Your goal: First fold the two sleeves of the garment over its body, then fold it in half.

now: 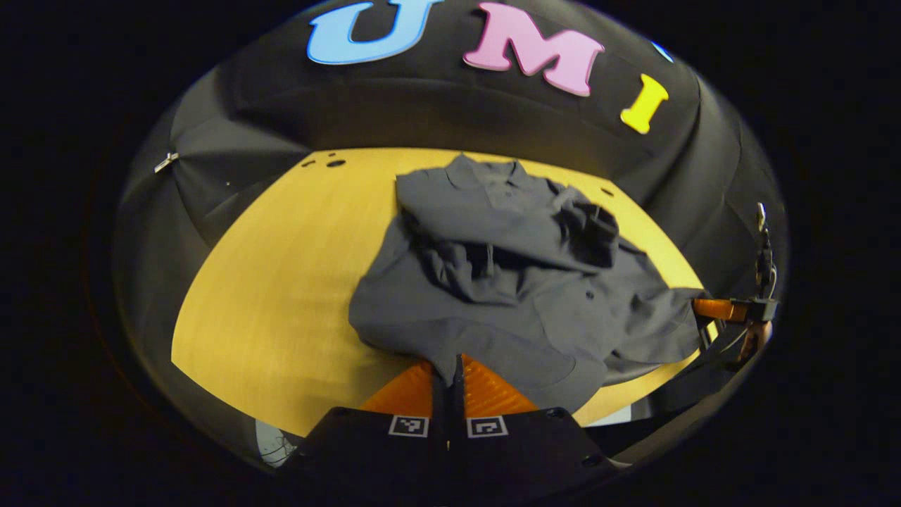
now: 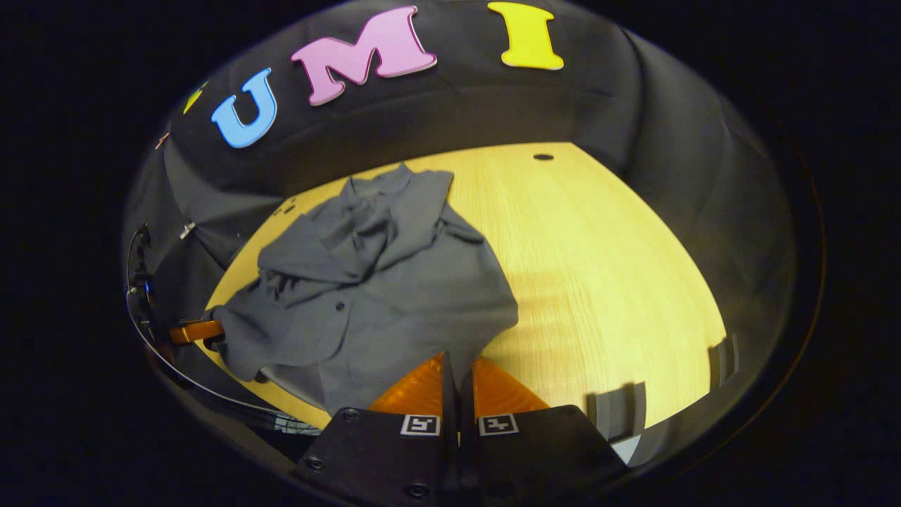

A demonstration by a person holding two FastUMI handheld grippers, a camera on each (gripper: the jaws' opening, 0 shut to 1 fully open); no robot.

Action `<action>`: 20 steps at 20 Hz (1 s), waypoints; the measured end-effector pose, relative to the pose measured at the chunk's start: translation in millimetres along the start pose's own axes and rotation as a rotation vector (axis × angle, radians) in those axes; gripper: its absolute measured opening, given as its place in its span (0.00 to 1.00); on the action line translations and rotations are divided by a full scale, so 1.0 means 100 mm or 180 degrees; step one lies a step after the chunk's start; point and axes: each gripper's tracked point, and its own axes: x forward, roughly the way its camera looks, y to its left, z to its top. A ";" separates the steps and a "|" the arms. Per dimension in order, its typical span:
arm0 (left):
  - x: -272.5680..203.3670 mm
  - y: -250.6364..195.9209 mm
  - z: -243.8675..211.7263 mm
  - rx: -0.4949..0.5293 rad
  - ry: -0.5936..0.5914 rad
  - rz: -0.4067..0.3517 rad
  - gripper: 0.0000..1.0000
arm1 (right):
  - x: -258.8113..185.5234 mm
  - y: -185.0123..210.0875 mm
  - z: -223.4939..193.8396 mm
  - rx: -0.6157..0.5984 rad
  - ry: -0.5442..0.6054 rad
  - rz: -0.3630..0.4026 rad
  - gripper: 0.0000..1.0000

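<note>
A dark grey button shirt (image 1: 507, 282) lies on the yellow wooden table (image 1: 281, 282), collar at the far end. Both sleeves lie crumpled over its upper body. My left gripper (image 1: 450, 360) is shut on the near hem of the shirt, the cloth pinched between its orange fingers. In the same view the right gripper (image 1: 718, 308) grips the hem's other corner at the table's right edge. The right gripper view shows the shirt (image 2: 394, 296) to the left, with my right gripper (image 2: 457, 360) shut on its near hem. The left gripper (image 2: 193, 331) holds the far left corner there.
Small dark holes (image 1: 336, 163) mark the table's far corners, one also at the back (image 2: 543, 156). Bare tabletop (image 2: 605, 282) spreads to the right of the shirt. A metal clip (image 1: 165, 163) sits on the cloth wall. A cable (image 2: 141, 296) loops beside the left gripper.
</note>
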 end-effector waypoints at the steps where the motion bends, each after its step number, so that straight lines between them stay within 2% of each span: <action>1: -0.03 0.02 0.16 -0.0055 -0.0083 -0.0010 0.06 | -0.02 0.01 0.19 0.0019 -0.0110 0.0012 0.05; 5: -0.12 0.08 0.69 -0.0179 -0.0339 -0.0042 0.06 | -0.09 0.15 0.86 0.0036 -0.0499 0.0127 0.05; 10: -0.12 0.11 1.26 -0.0233 -0.0587 -0.0098 0.06 | -0.05 0.32 1.46 -0.0108 -0.0780 0.0232 0.05; 20: 0.23 0.33 2.32 -0.0133 -0.0888 -0.0069 0.05 | 0.42 0.49 2.45 -0.0297 -0.1070 0.0259 0.05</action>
